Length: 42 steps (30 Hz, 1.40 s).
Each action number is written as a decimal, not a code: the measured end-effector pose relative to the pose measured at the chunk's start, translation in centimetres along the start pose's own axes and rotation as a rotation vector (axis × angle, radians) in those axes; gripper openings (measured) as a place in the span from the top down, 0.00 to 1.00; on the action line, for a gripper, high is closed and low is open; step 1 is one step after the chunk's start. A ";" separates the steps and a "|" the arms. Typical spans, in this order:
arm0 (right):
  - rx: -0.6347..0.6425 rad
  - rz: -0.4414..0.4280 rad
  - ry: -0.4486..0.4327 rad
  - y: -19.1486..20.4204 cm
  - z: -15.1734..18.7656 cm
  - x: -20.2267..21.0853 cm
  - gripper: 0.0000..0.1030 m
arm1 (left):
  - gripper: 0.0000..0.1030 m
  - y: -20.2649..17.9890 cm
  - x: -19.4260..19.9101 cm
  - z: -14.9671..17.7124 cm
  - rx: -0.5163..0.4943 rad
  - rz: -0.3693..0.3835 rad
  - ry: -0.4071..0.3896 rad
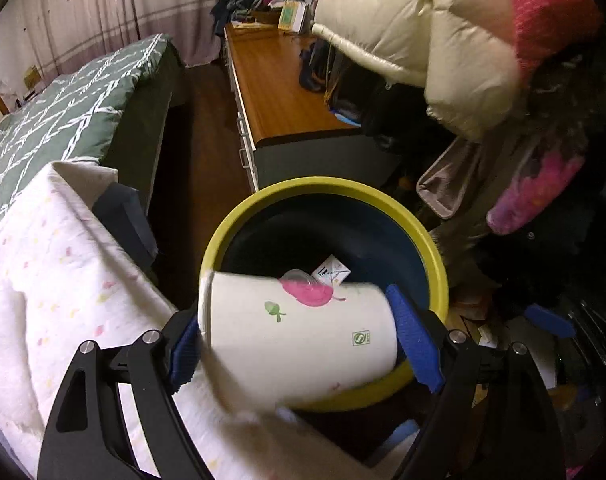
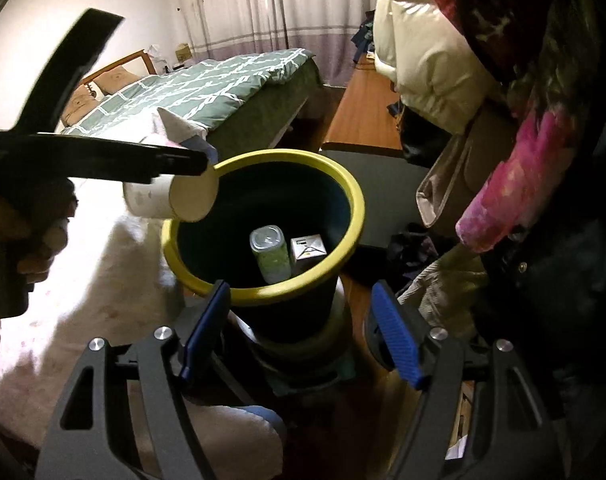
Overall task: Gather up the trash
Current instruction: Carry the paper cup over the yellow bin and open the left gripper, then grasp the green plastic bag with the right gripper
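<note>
1. A bed (image 1: 59,116) with a green, white-lined quilt lies far ahead and left of the left hand-held gripper (image 1: 299,336). Nearer, a white blanket (image 1: 63,280) with small pastel marks spreads under that gripper's left side.
2. A wooden tabletop (image 1: 279,92) stretches ahead of the bin, and a cream puffer coat (image 1: 415,32) hangs up and to the right.
3. The bin (image 1: 435,256) stands right ahead of both grippers: dark body, yellow-green rim, open top. Inside it, seen from the right wrist, lie a clear bottle (image 2: 272,256) with a pale green label and, just beside it, a small white carton (image 2: 307,250).
4. The paper cup (image 1: 299,320) is white with a pink shape, a small green leaf print and a little green square mark. It lies on its side across the bin's near rim.
5. The left hand-held gripper grasps the cup, its blue pads (image 1: 413,340) pressing on the cup's rim end and base end.
6. The right hand-held gripper (image 2: 299,336) is released, jaws apart and holding nothing, with the bin's near wall between the fingers.
</note>
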State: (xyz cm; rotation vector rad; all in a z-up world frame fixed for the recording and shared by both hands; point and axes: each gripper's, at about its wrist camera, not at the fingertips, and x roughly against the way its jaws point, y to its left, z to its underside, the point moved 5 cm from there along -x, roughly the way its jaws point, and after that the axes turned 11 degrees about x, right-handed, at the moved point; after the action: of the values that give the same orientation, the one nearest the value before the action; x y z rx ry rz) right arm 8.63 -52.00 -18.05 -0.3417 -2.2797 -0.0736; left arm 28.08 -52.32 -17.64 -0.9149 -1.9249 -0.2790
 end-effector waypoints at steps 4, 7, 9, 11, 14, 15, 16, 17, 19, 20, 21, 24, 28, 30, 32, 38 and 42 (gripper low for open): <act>-0.008 -0.007 0.008 -0.1 0.2 -0.5 0.33 | 0.10 -0.1 -1.3 -0.7 0.015 -0.005 -0.010; -0.004 -0.013 0.012 0.2 0.3 -0.5 0.33 | 0.08 0.2 -0.5 -0.8 0.037 0.002 -0.030; 0.001 -0.017 0.013 0.5 0.3 -0.5 0.33 | 0.08 0.6 1.1 -0.6 0.054 0.011 -0.043; 0.007 -0.022 0.015 0.9 0.2 -0.6 0.32 | 0.08 1.1 4.4 0.1 0.060 0.018 -0.093; 0.018 -0.031 0.015 1.7 0.0 -0.6 0.32 | 0.05 2.2 8.8 1.5 0.074 0.016 -0.161; 0.021 -0.034 0.014 1.8 0.0 -0.7 0.32 | 0.05 2.8 10.7 2.4 0.083 0.011 -0.187; 0.029 -0.038 0.014 2.2 -0.1 -0.6 0.32 | 0.05 3.5 12.0 3.2 0.089 0.001 -0.204; 0.035 -0.042 0.013 2.4 -0.2 -0.7 0.32 | 0.05 4.3 13.4 4.1 0.099 -0.015 -0.224; 0.056 -0.050 0.011 3.3 -0.6 -0.6 0.30 | 0.05 6.3 16.3 5.9 0.132 -0.040 -0.259; 0.069 -0.055 0.009 3.8 -0.8 -0.6 0.29 | 0.05 7.4 17.7 6.9 0.156 -0.052 -0.277; 0.079 -0.060 0.009 4.4 -1.1 -0.6 0.29 | 0.05 8.4 18.8 7.7 0.173 -0.063 -0.292; 0.124 -0.096 0.012 6.7 -2.1 -1.0 0.29 | 0.05 12.3 22.8 11.6 0.242 -0.149 -0.348; 0.192 -0.148 0.009 10.5 -3.9 -1.3 0.29 | 0.05 17.1 27.1 17.0 0.324 -0.291 -0.395; 0.228 -0.177 0.005 12.7 -5.1 -1.4 0.29 | 0.05 19.5 29.2 19.8 0.381 -0.367 -0.418; 0.282 -0.220 -0.002 16.0 -6.8 -1.5 0.29 | 0.05 21.7 30.8 22.5 0.442 -0.414 -0.427; 0.406 -0.344 -0.026 25.8 -12.0 -1.5 0.29 | 0.05 27.3 34.1 29.2 0.596 -0.482 -0.429; 0.493 -0.430 -0.046 33.4 -15.3 -1.1 0.29 | 0.05 29.4 35.4 31.9 0.640 -0.515 -0.439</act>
State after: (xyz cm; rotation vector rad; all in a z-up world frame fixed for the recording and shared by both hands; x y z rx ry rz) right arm 29.32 -22.64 -10.52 0.4069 -2.2879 0.2758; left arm 17.97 2.17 -9.91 -0.0427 -2.4207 0.2648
